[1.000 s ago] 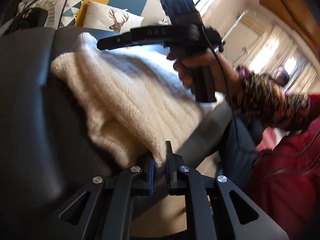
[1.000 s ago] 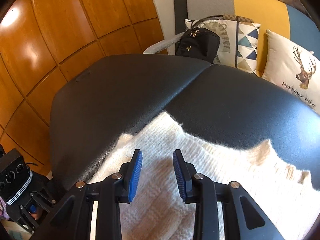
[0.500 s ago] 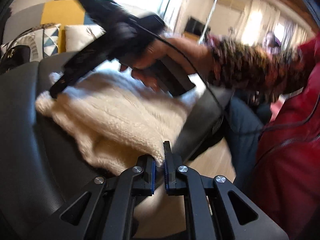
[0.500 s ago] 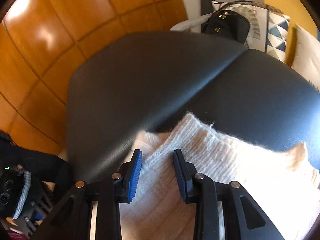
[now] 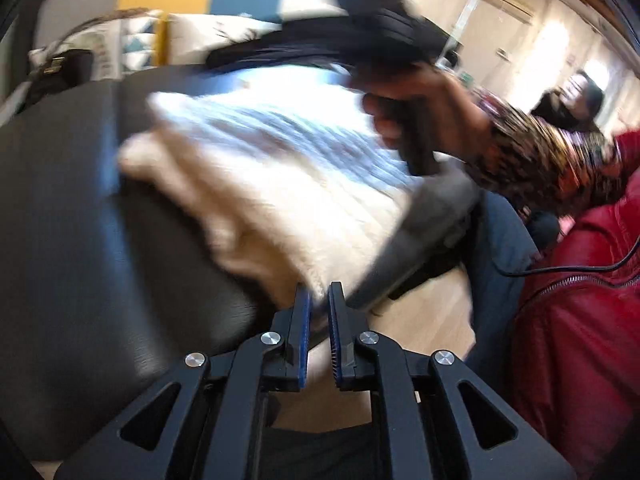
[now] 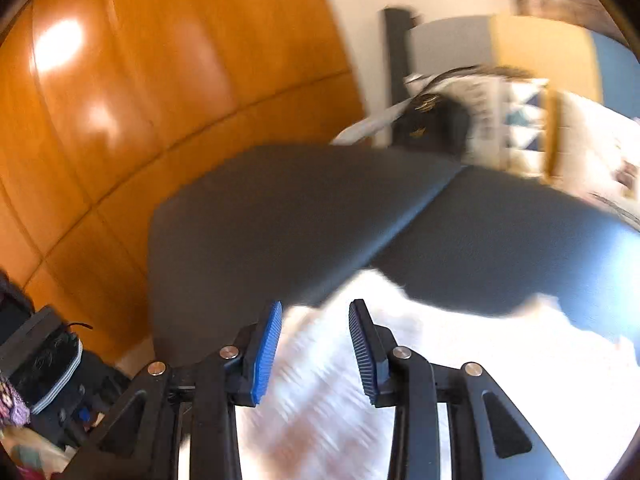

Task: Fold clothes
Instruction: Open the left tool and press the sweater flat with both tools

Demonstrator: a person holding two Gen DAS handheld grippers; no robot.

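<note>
White and woolly, the sweater (image 5: pixel 280 184) lies on the black padded bench (image 5: pixel 80 240), bunched into thick layers, with its near edge reaching the side of the bench where the person stands. The left gripper (image 5: pixel 319 300) has its jaws almost together, and a corner of the knit sits between the blue pads (image 5: pixel 305 320); I judge it is clamped on this corner, probably to keep the edge in place or to carry it over the rest of the cloth, though the picture is blurred and the contact is not sharp. The right gripper (image 6: pixel 315 336) hangs over the other part of the sweater (image 6: pixel 440 380) with its jaws spread wide and nothing between them, only cloth below; whether its tips touch the wool I cannot tell. In the left view the person's hand (image 5: pixel 420 116) holds this right tool above the middle of the garment, so it seems ready either to press the knit flat or to reach for another edge. Both views are smeared, which suggests quick movement. The sweater is already doubled in places, so this scene would fit a fold that is being made and equally a folded piece that is only being adjusted. Behind the bench stand patterned cushions (image 6: pixel 520 120) and a small black bag (image 6: pixel 432 124), well apart from the work.
</note>
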